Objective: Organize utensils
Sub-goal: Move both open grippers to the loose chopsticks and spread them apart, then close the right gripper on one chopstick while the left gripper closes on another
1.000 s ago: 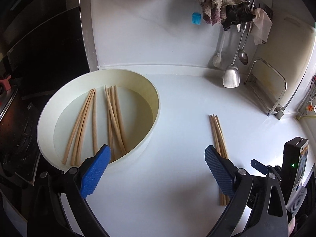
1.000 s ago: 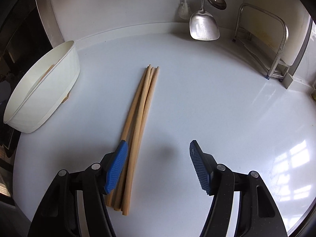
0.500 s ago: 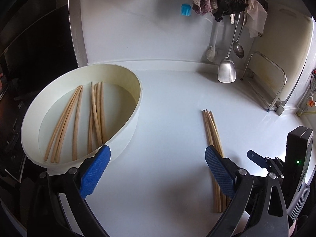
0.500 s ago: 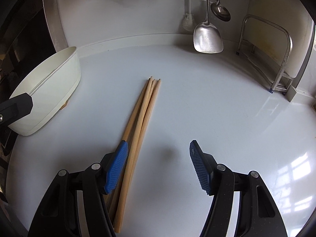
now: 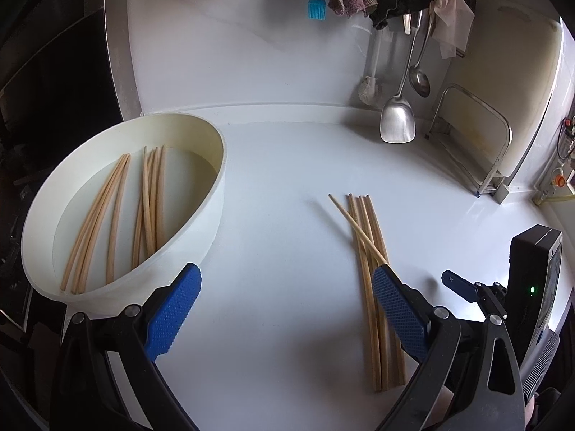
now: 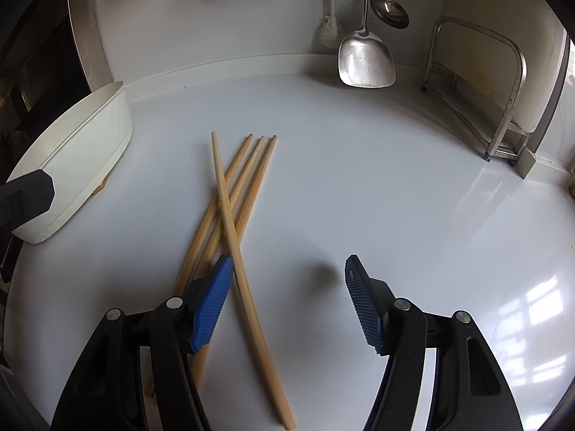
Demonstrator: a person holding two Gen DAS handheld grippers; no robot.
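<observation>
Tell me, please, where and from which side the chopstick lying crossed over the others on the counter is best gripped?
Probably near its thick near end, from above. The crossed chopstick rests on the three others farther up, but its near part lies alone on the bare counter, between the open right tool's pads, so closing across it there should catch only it.
</observation>
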